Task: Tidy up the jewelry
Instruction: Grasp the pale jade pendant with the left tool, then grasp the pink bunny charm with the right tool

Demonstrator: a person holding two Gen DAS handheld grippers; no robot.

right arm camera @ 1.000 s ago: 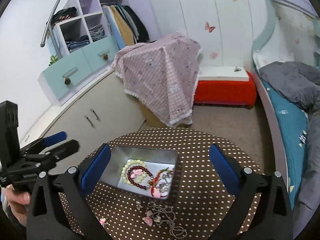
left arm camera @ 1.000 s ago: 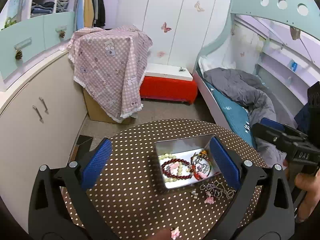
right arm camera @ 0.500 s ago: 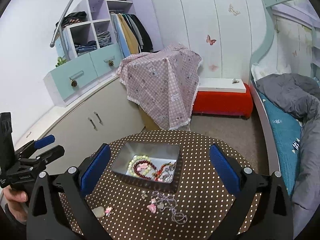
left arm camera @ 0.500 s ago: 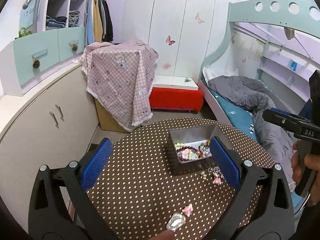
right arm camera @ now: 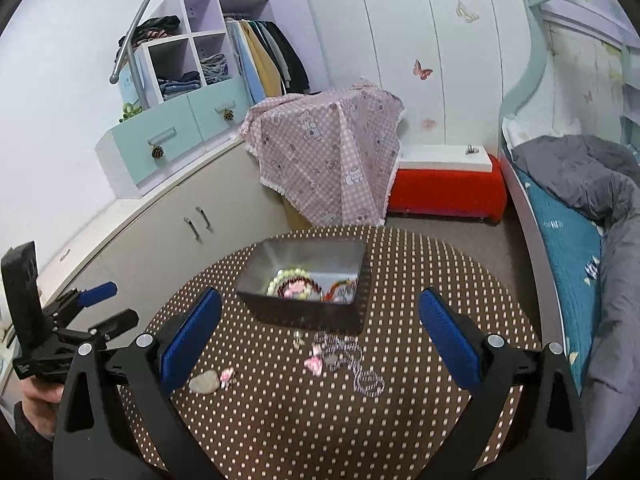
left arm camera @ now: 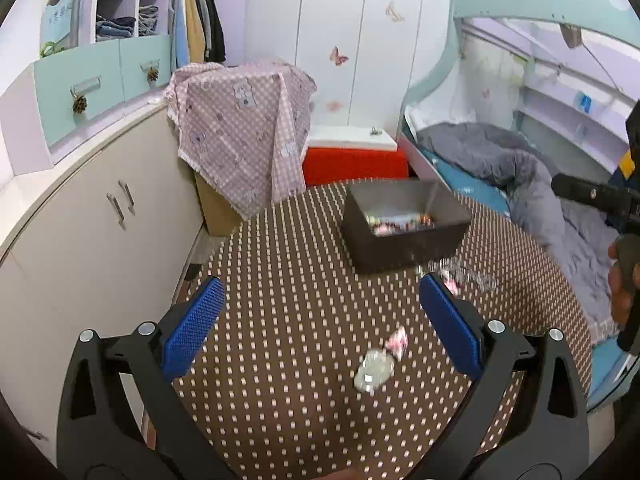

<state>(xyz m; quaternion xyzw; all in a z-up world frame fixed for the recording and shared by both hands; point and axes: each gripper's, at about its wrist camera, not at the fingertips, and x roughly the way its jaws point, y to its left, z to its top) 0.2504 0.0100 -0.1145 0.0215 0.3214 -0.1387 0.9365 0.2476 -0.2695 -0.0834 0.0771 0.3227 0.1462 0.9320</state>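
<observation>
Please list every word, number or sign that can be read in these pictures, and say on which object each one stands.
No text can be read with certainty.
White label on the black body of the left hand-held gripper: too small to read.
White print on the teal bed sheet: blurred, unreadable.
Pale blue sign at the upper left of the left wrist view: dark marks, too blurred to read.

On the dotted table (right arm camera: 420, 412), the metal tin (right arm camera: 304, 312) blocks the far middle and a silver chain (right arm camera: 352, 364), pink charms (right arm camera: 314, 364) and a pale stone (right arm camera: 204, 382) scatter its near side, leaving bare cloth to the right.
</observation>
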